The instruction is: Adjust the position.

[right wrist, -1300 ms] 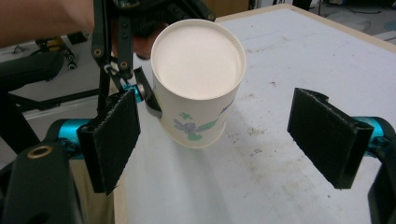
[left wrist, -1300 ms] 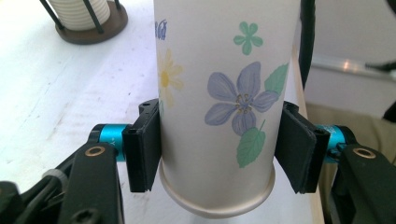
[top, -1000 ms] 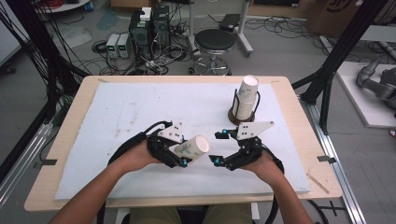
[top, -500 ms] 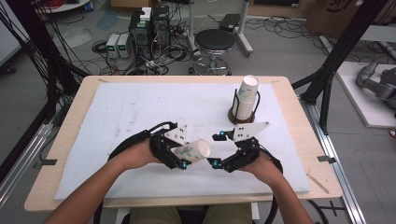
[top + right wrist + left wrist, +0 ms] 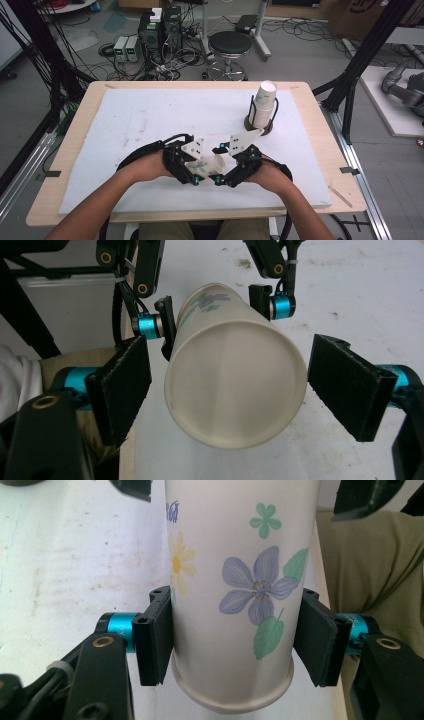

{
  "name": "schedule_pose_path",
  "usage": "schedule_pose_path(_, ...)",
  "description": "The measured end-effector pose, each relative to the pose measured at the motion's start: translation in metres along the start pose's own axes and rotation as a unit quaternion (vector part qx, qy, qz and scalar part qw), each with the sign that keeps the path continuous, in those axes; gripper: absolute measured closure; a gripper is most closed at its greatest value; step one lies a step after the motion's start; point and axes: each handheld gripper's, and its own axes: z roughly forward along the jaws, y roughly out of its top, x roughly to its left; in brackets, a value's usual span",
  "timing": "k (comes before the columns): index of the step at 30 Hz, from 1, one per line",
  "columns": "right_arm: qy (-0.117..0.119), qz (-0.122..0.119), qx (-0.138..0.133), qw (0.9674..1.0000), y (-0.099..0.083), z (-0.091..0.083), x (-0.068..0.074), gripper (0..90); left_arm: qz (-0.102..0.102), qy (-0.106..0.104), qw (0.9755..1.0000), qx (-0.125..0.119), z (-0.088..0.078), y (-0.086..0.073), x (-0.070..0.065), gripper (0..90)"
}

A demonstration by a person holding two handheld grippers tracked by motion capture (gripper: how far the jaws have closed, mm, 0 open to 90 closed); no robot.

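We see left gripper (image 5: 232, 640) pinching flowered paper cup (image 5: 235, 590) sideways near desk (image 5: 320, 150) front; right gripper (image 5: 240, 395) spread around cup's end.

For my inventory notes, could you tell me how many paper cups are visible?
At least 2: one flowered cup held in the left claw, another in the holder; more may be nested there.

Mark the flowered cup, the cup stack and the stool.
flowered cup (image 5: 235, 580), left gripper view, printed side wall.
cup stack (image 5: 263, 104), high view, side of the stack in its holder.
stool (image 5: 230, 42), high view, seat top.
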Motion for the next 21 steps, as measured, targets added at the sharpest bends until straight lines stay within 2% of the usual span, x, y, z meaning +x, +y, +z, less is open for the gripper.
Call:
schedule_pose_path(2, 0.009, -0.005, 0.012, 0.9999, 0.002, 0.003, 0.000, 26.1, 0.001, -0.004, 1.0000, 0.004, 0.001, 0.000, 0.000, 38.6)
schedule_pose_path(5, 0.016, -0.015, 0.022, 0.9995, 0.003, 0.007, -0.001, 29.2, 0.001, -0.009, 0.9999, 0.006, 0.001, 0.000, 0.000, 38.6)
schedule_pose_path(8, 0.020, -0.019, 0.031, 0.9991, 0.003, 0.007, -0.001, 36.8, 0.003, -0.013, 0.9999, 0.005, 0.002, 0.000, -0.001, 38.5)
schedule_pose_path(11, 0.024, -0.012, 0.030, 0.9992, 0.002, 0.006, -0.002, 37.2, 0.006, -0.012, 0.9999, 0.003, 0.002, 0.000, 0.000, 36.8)
schedule_pose_path(15, 0.026, -0.004, 0.020, 0.9995, 0.000, 0.003, -0.003, 37.2, -0.016, -0.015, 0.9988, -0.043, -0.001, -0.004, 0.000, 28.7)
schedule_pose_path(16, 0.025, -0.002, 0.017, 0.9995, -0.001, 0.001, -0.003, 37.2, -0.026, -0.013, 0.9980, -0.056, -0.002, -0.005, 0.001, 22.6)
schedule_pose_path(18, 0.025, 0.000, 0.010, 0.9996, -0.003, -0.002, -0.004, 37.1, -0.042, -0.013, 0.9950, -0.090, -0.006, -0.010, 0.002, 17.4)
schedule_pose_path(20, 0.023, 0.003, 0.004, 0.9997, -0.005, -0.005, -0.004, 37.1, -0.055, -0.009, 0.9916, -0.117, -0.009, -0.015, 0.002, 17.6)
schedule_pose_path(21, 0.021, 0.002, 0.001, 0.9998, -0.006, -0.006, -0.004, 37.1, -0.062, -0.006, 0.9891, -0.134, -0.011, -0.019, 0.001, 17.6)
